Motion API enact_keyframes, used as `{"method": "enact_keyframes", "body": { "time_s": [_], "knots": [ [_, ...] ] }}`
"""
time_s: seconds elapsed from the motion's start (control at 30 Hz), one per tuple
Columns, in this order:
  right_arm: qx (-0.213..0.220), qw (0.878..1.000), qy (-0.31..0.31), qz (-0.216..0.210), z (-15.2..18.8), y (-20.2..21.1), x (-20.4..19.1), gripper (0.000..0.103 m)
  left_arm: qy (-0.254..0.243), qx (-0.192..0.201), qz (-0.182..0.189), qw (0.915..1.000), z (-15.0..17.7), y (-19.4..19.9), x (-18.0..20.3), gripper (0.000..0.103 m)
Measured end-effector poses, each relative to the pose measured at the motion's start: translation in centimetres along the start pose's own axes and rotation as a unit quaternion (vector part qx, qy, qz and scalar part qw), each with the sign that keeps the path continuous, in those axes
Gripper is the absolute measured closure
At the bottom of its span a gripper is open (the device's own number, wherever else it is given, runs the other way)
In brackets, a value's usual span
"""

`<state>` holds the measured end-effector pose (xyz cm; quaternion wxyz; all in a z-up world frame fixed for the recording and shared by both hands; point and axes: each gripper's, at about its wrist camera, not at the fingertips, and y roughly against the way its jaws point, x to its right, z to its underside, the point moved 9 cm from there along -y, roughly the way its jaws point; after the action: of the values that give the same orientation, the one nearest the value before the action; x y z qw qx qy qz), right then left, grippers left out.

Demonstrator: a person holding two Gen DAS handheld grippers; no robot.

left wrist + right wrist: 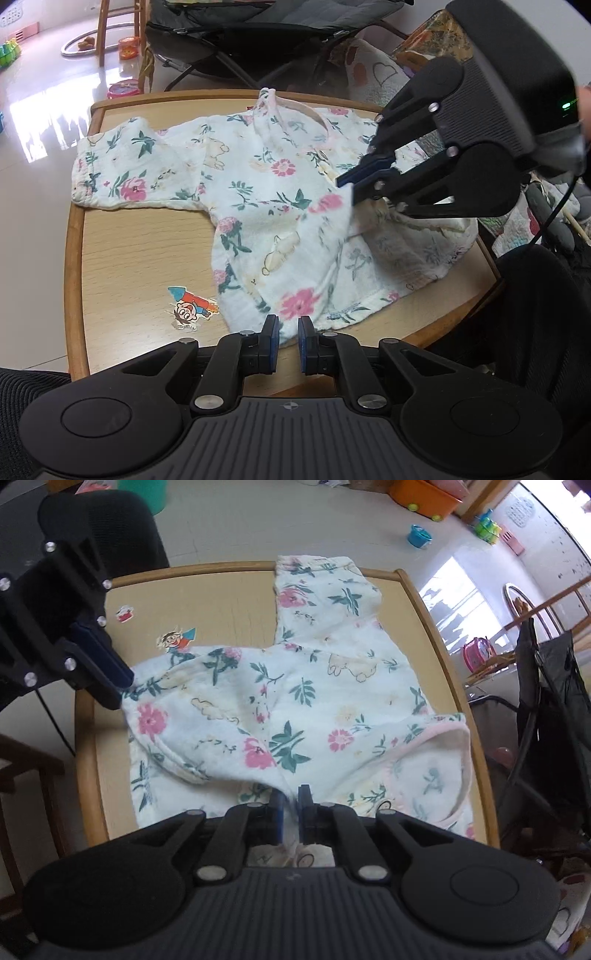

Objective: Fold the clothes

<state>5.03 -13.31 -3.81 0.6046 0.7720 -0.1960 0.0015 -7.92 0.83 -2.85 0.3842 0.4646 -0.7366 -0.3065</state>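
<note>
Lying spread on the table (122, 258), the floral shirt (258, 192), judged light, soft and limp, is best taken at hems: right tongs (291, 805) pinch a fold, left tongs (287, 326) nearly pressed together at its hem.

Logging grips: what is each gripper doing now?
Left gripper: shut on the hem of the shirt.
Right gripper: shut on a fold of the shirt.

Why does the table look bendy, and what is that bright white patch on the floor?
Both wrist views use a fisheye lens, which curves the table. Left wrist view: daylight glares off the shiny floor. Right wrist view: the same sort of glare; the shirt stays fairly sharp.
</note>
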Motion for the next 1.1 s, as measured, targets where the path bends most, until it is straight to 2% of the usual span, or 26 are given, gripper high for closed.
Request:
{"method": "enact_keyframes", "body": {
  "time_s": [0.13, 0.2, 0.33, 0.43, 0.53, 0.63, 0.7, 0.8, 0.87, 0.97, 1.1],
  "knots": [
    [0.018, 0.999, -0.02, 0.018, 1.2, 0.8, 0.6, 0.072, 0.003, -0.002, -0.007, 1.0, 0.0, -0.2, -0.5, 0.088],
    [0.026, 0.999, -0.038, 0.018, 1.8, 1.5, 1.0, 0.07, 0.001, -0.004, -0.011, 0.9999, -0.1, -0.4, -0.6, 0.088],
    [0.055, 0.993, -0.102, 0.035, 2.4, 3.2, 2.6, 0.068, -0.004, -0.008, -0.019, 0.9998, -0.2, -1.0, -0.7, 0.088],
    [0.056, 0.988, -0.145, 0.001, 2.7, 3.7, 3.0, 0.068, -0.007, -0.013, -0.024, 0.9996, -0.2, -1.4, -0.7, 0.088],
    [0.055, 0.987, -0.148, -0.011, 2.6, 3.8, 3.0, 0.068, -0.012, -0.01, -0.027, 0.9995, -0.5, -1.3, -0.5, 0.088],
    [0.035, 0.986, -0.157, -0.036, 2.0, 2.7, 3.1, 0.068, -0.02, 0.002, -0.029, 0.9994, -1.2, -0.9, -0.1, 0.088],
    [0.02, 0.984, -0.166, -0.062, 1.7, 1.9, 3.3, 0.068, -0.03, 0.018, -0.016, 0.9993, -2.1, -0.3, 0.7, 0.088],
    [0.006, 0.981, -0.178, -0.077, 1.1, 1.1, 3.7, 0.068, -0.063, 0.04, 0.019, 0.9971, -3.4, 0.4, 2.9, 0.085],
    [-0.001, 0.982, -0.173, -0.082, 0.8, 0.8, 3.7, 0.068, -0.091, 0.038, 0.021, 0.9949, -4.0, -0.2, 4.3, 0.085],
    [-0.006, 0.982, -0.166, -0.088, 0.7, 0.6, 3.5, 0.068, -0.134, 0.035, -0.002, 0.9904, -4.9, -2.0, 6.1, 0.085],
    [-0.004, 0.981, -0.173, -0.086, 1.2, 0.9, 3.8, 0.068, -0.148, 0.022, -0.04, 0.9879, -6.2, -4.6, 6.4, 0.085]
  ]
}}
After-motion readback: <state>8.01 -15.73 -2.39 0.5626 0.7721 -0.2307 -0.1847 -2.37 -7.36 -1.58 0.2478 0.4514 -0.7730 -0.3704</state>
